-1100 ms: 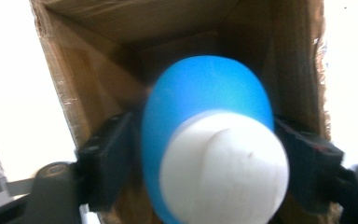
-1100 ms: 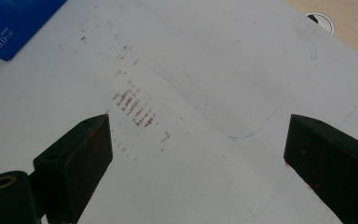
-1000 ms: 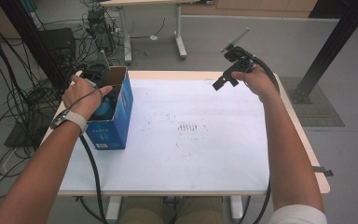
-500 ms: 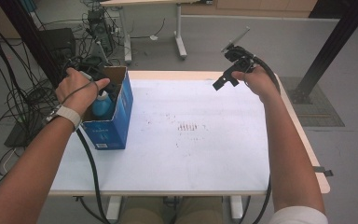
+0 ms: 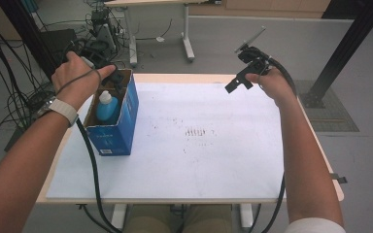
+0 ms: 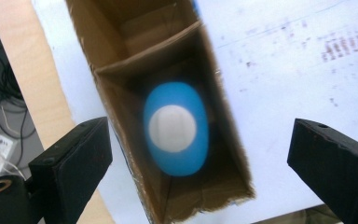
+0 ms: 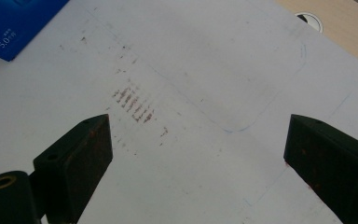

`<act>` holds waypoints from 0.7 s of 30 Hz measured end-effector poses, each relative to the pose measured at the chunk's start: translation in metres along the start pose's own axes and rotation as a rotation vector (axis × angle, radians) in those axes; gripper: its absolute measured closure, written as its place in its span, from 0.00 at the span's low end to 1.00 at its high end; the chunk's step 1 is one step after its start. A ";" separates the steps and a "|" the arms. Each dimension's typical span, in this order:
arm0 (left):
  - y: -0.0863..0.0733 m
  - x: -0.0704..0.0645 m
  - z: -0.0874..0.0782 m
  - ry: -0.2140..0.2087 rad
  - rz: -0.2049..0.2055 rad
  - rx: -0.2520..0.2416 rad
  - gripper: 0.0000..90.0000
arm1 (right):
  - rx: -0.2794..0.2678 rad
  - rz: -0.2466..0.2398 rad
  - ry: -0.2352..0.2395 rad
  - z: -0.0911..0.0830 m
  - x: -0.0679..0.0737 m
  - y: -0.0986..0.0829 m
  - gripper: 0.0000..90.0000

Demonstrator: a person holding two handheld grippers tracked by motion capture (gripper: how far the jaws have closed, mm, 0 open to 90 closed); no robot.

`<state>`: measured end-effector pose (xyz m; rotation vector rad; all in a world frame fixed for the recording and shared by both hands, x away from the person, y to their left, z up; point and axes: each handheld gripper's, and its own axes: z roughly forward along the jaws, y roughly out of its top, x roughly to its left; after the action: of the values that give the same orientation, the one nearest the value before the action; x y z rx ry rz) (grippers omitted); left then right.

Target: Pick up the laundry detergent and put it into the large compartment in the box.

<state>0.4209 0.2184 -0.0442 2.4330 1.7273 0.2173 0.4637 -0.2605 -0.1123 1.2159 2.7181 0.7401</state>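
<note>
A blue cardboard box (image 5: 121,124) stands open-topped at the table's left. A blue bottle with a white cap (image 5: 106,105) stands upright inside it. In the left gripper view I look straight down on the bottle (image 6: 175,129) between the box's brown walls (image 6: 223,121). My left gripper (image 5: 118,76) hovers over the box's far end, and its jaws (image 6: 200,140) are wide apart with nothing between them. My right gripper (image 5: 238,82) hangs above the table's far right, open (image 7: 198,140) and holding nothing.
A white sheet (image 5: 199,160) covers the table and has reddish smudges (image 7: 134,105) near its middle. The box's corner (image 7: 14,21) and a cable hole (image 7: 310,18) in the wooden tabletop appear in the right gripper view. Cables and equipment lie on the floor at the left.
My left hand and gripper have lifted away from the box toward the far left, uncovering the bottle inside. The right gripper has stayed in place.
</note>
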 end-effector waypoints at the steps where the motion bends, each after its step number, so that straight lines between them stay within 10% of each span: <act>1: 0.000 -0.002 -0.004 -0.001 0.011 -0.005 0.07 | -0.002 -0.001 0.002 -0.001 0.000 0.000 0.09; 21: 0.003 -0.033 -0.046 -0.087 0.231 -0.059 0.06 | -0.010 -0.014 0.002 -0.006 0.003 -0.002 0.09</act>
<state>0.4033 0.1880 0.0008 2.5548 1.3838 0.1825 0.4584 -0.2619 -0.1075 1.1934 2.7183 0.7527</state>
